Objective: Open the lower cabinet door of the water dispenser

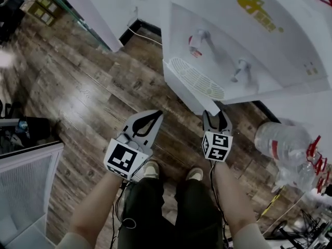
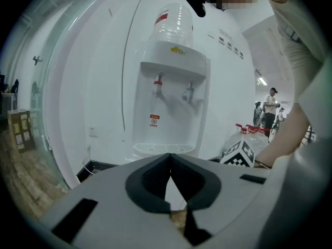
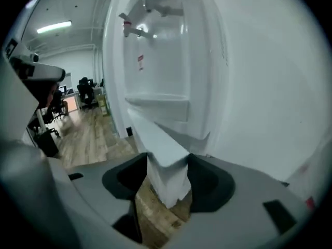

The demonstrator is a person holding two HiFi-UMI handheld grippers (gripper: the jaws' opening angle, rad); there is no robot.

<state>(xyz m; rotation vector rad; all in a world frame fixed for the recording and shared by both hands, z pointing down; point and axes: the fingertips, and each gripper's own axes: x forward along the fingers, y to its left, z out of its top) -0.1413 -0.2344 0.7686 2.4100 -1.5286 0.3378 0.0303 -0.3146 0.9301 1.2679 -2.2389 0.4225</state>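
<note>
The white water dispenser [image 1: 233,45] stands in front of me, with its drip tray [image 1: 197,79] above the lower cabinet door [image 1: 187,100]. My right gripper [image 1: 217,115] is at that door's top corner. In the right gripper view the white door edge [image 3: 166,165] fills the gap between the dark pads [image 3: 205,183], which press on both sides of it; my right gripper [image 3: 167,175] is shut on it. My left gripper [image 1: 153,117] hangs left of the door over the wooden floor, shut and empty. Its tips [image 2: 170,157] meet in front of the dispenser [image 2: 171,102].
Large water bottles [image 1: 285,141] with red caps [image 1: 316,157] lie on the floor to the right. A glass partition [image 1: 78,14] runs along the back left, and a white frame [image 1: 26,191] stands at the lower left. People [image 2: 270,105] stand far off on the right.
</note>
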